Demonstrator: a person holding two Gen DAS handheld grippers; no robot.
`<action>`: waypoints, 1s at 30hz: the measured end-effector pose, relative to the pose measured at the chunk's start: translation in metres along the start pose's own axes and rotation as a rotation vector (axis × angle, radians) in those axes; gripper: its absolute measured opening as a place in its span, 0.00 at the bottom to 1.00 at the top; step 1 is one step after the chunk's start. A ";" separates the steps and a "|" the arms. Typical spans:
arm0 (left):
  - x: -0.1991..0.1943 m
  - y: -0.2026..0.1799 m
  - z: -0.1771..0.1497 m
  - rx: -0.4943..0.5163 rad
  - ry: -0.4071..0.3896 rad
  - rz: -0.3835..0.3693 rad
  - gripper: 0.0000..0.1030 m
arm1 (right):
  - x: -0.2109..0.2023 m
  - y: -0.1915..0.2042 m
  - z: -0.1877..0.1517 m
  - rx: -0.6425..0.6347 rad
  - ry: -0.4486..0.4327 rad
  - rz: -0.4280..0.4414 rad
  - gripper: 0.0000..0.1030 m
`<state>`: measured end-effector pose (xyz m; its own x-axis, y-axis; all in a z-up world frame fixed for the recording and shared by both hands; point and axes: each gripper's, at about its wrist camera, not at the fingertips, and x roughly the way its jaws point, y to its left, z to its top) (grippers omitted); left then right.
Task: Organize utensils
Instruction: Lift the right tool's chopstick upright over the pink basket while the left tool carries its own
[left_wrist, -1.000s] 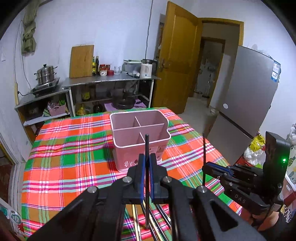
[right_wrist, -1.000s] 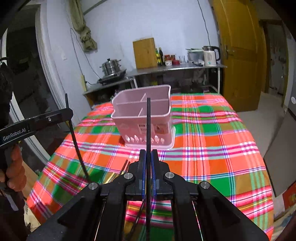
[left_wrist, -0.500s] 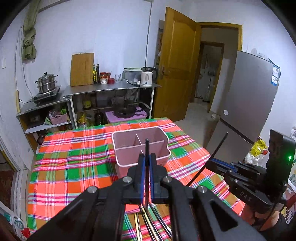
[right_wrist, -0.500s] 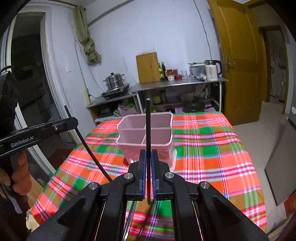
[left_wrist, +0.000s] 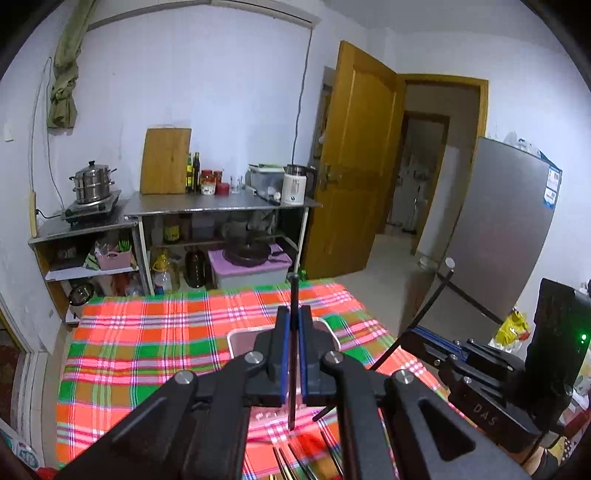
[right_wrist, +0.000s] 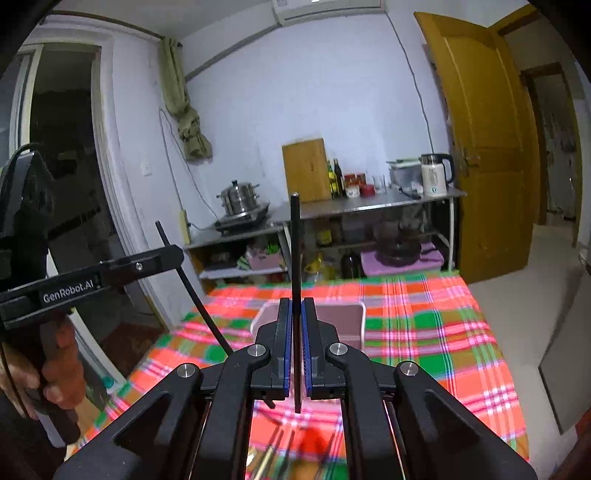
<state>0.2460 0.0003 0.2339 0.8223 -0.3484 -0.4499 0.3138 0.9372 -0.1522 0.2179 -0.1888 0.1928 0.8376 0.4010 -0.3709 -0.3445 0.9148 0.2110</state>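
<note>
- Tabletop (left_wrist: 147, 332): we see it draped in a red, green and white plaid cloth, filling the lower half of both wrist views.
- Pink utensil holder (right_wrist: 340, 321): it stands on the cloth near the middle of the tabletop, largely hidden behind the claws; in the left wrist view only its rim (left_wrist: 240, 334) shows.
- Left claw (left_wrist: 291, 354): we find its blue-lined pads closed on a black chopstick (left_wrist: 294, 302), which stands nearly upright, its top above the fingertips and its lower end below the pads. In the right wrist view the same claw (right_wrist: 168, 256) enters from the left, held by a hand (right_wrist: 61, 369), with its stick slanting down to the right.
- Right claw (right_wrist: 296, 347): it is likewise closed on a second black chopstick (right_wrist: 294, 240), held upright. In the left wrist view this claw (left_wrist: 413, 332) appears at the right, its stick tilted.
- Loose chopsticks (left_wrist: 295, 461): we note several lying on the cloth at the near edge, below the claws, blurred; a red patch beside them cannot be identified.
</note>
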 end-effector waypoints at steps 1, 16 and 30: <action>0.000 0.002 0.004 -0.003 -0.006 0.003 0.05 | 0.003 0.001 0.004 0.000 -0.008 0.002 0.05; 0.033 0.026 0.024 -0.050 -0.032 0.006 0.05 | 0.053 -0.001 0.016 0.020 0.014 -0.003 0.05; 0.071 0.042 -0.021 -0.078 0.063 0.019 0.14 | 0.094 -0.011 -0.024 0.024 0.169 0.005 0.05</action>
<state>0.3080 0.0154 0.1770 0.7955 -0.3313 -0.5074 0.2588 0.9429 -0.2098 0.2897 -0.1598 0.1338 0.7522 0.4099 -0.5159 -0.3364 0.9121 0.2342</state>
